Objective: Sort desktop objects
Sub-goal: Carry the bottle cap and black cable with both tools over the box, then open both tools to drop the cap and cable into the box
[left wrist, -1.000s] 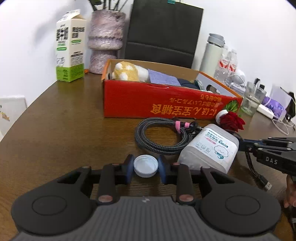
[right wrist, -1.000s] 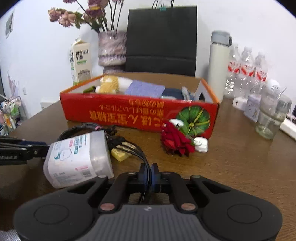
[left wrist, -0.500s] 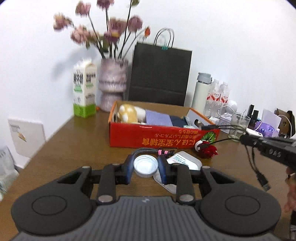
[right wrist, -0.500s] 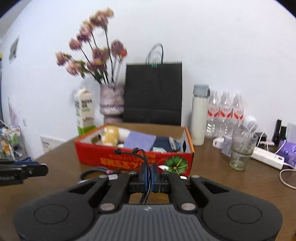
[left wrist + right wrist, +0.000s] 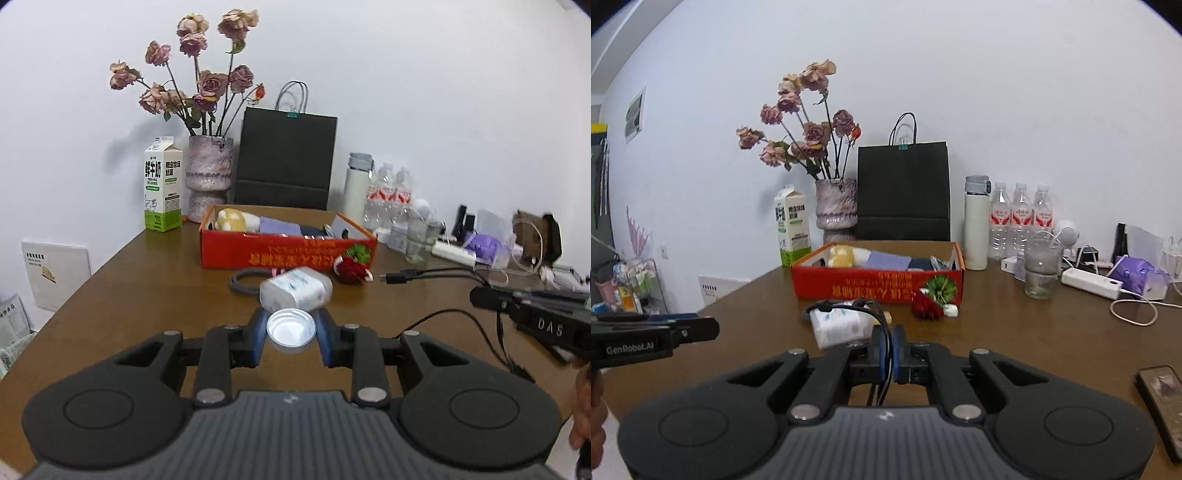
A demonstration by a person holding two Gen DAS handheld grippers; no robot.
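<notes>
My left gripper is shut on a white bottle cap and holds it above the table. My right gripper is shut on thin black cables, whose plug end hangs out in the left wrist view. A clear bottle with a white label lies on its side on the table, beside a coiled braided cable and a red rose. The red cardboard box behind them holds a plush toy, a purple cloth and other items.
A milk carton, a flower vase, a black paper bag, a thermos and water bottles line the back. A glass, a power strip and a phone lie to the right.
Both grippers have pulled back and up from the table, the left with the cap, the right with the black cables. The bottle and box now look farther away.
</notes>
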